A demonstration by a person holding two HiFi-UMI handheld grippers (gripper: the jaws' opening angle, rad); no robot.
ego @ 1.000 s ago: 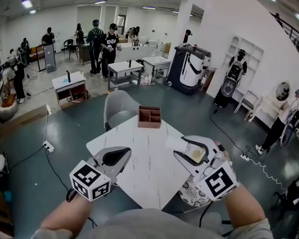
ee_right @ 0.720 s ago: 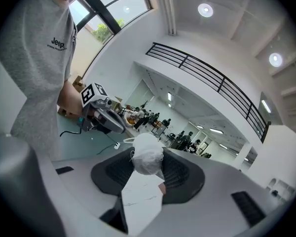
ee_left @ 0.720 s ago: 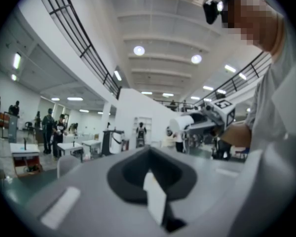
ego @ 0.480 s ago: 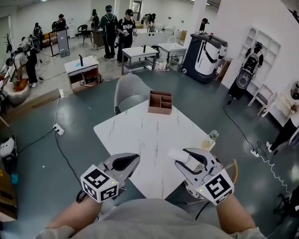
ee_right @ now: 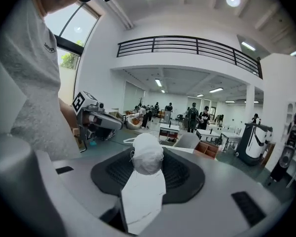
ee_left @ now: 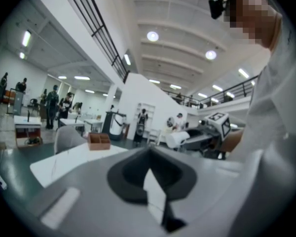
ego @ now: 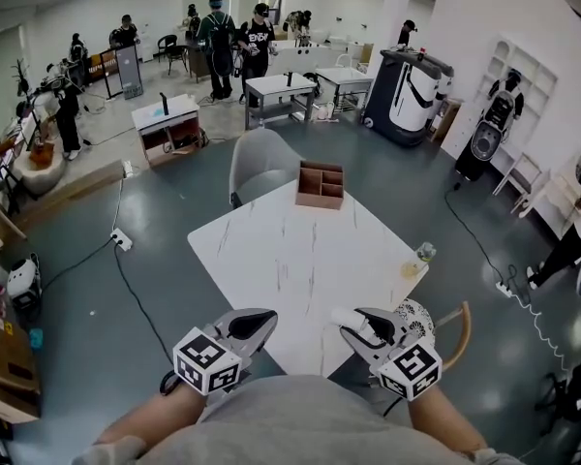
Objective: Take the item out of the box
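Since the earlier frame both tongs had sunk toward the near edge of the table [ego: 290, 260], close to the person's body. The white bundle [ee_right: 147, 154] was out of the box, clamped between the pads of the right tongs [ego: 360, 325], its rounded end poking out past the tips. The left tongs [ego: 261, 318], just to the left, had their jaws together on nothing. The brown box [ego: 321, 184], with its 4 compartments, stood at the far edge, well apart. 1 glass [ego: 424, 252] stood at the table's right corner.
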